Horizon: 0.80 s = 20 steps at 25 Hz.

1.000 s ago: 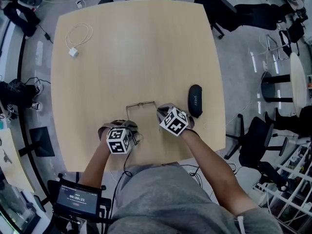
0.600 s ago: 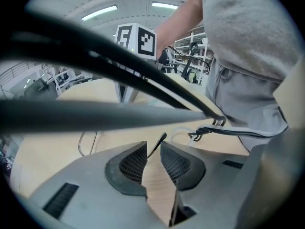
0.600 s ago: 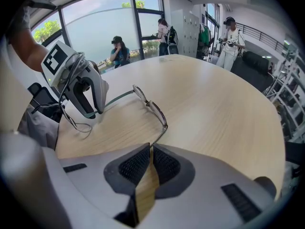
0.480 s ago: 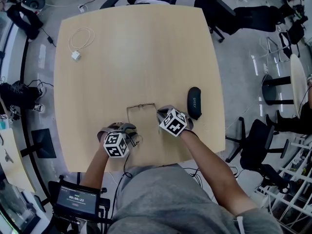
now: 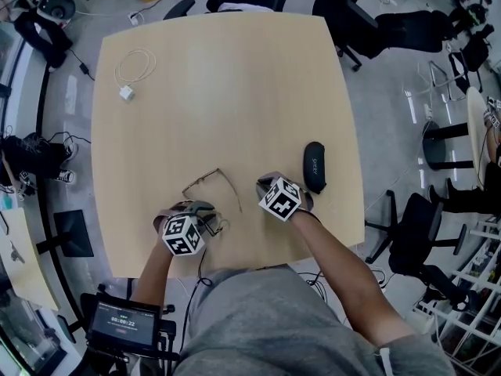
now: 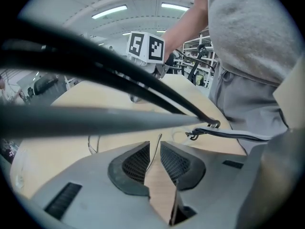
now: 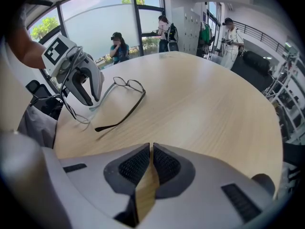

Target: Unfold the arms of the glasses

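Thin-framed glasses lie open on the light wooden table, lenses pointing away from me. My left gripper is shut on the tip of one arm; in the left gripper view that thin arm runs up between the nearly closed pads. The right gripper view shows the lenses, the left gripper holding one arm, and the other arm lying free on the table. My right gripper is shut with nothing in it, a little to the right of the free arm; its pads almost touch.
A black glasses case lies just right of the right gripper. A white cable with its charger sits at the table's far left. Office chairs stand beyond the far edge. People stand far off by the windows.
The glasses have swung left and turned counterclockwise with the left gripper. The arm that lay at the right gripper now lies free, and the right gripper has stayed in place.
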Each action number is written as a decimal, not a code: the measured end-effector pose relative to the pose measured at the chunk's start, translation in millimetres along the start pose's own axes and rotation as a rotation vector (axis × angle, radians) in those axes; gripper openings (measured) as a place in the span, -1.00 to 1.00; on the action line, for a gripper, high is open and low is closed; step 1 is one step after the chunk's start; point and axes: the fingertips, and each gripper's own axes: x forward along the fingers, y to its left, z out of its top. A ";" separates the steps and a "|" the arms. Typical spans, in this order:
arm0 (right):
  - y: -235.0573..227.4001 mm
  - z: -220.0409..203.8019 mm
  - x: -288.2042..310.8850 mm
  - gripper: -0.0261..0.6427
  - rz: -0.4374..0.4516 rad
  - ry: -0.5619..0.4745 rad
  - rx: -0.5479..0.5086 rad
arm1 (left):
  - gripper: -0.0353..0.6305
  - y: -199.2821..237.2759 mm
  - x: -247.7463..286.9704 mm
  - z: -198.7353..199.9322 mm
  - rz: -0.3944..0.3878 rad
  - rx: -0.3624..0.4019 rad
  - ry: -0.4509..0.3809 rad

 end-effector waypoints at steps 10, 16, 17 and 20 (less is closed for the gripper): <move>15.2 54.4 -12.6 -0.84 -0.009 -0.164 -0.029 | -0.70 -13.5 4.3 -10.1 -0.088 -0.010 0.029; 66.6 67.9 19.6 -0.84 0.148 -0.110 -0.166 | -0.70 -28.3 10.8 -6.5 -0.165 -0.015 0.037; 68.2 62.9 23.5 -0.84 0.147 -0.089 -0.174 | -0.70 -31.5 11.2 -5.7 -0.177 -0.015 0.041; 65.6 56.3 23.4 -0.84 0.128 -0.072 -0.184 | -0.70 -38.3 11.9 -3.6 -0.196 -0.017 0.050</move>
